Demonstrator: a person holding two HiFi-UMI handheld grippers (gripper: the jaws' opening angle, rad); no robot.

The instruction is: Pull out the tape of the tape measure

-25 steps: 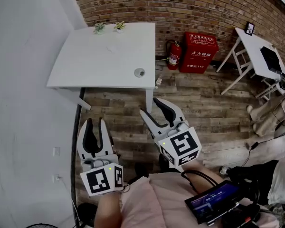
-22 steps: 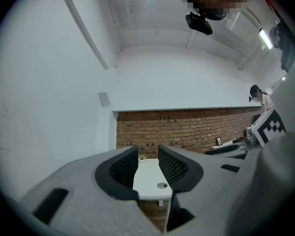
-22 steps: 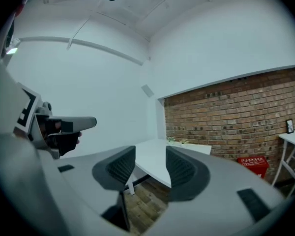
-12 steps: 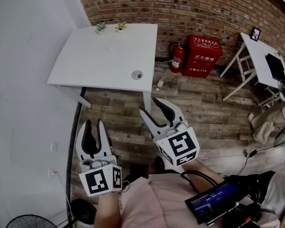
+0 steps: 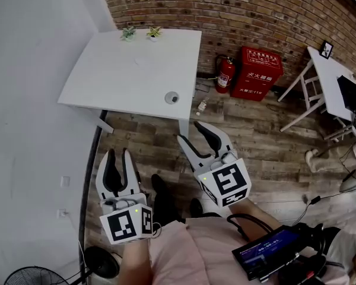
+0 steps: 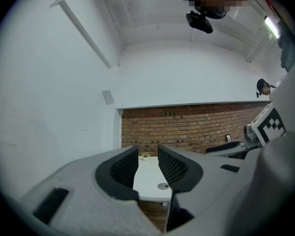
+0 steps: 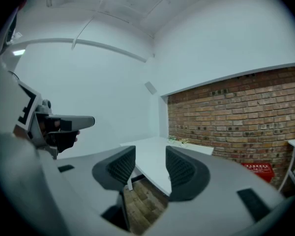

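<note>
Two hand-held grippers, both empty, held level short of a white table.
Left gripper: jaws slightly apart, gripping nothing. Right gripper: jaws wider, likewise empty. Tape measure: small, round, near the front edge of the table, well apart from both.

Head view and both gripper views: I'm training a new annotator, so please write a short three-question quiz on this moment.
1. True or false: the left gripper and the right gripper both have their jaws apart with nothing between them.
2. What stands at the far edge of the white table ahead of the grippers? A) two small potted plants B) a stack of books C) a red box
3. Fill in: the fire extinguisher stands by the ___ wall.
Key: 1 true; 2 A; 3 brick.
</note>
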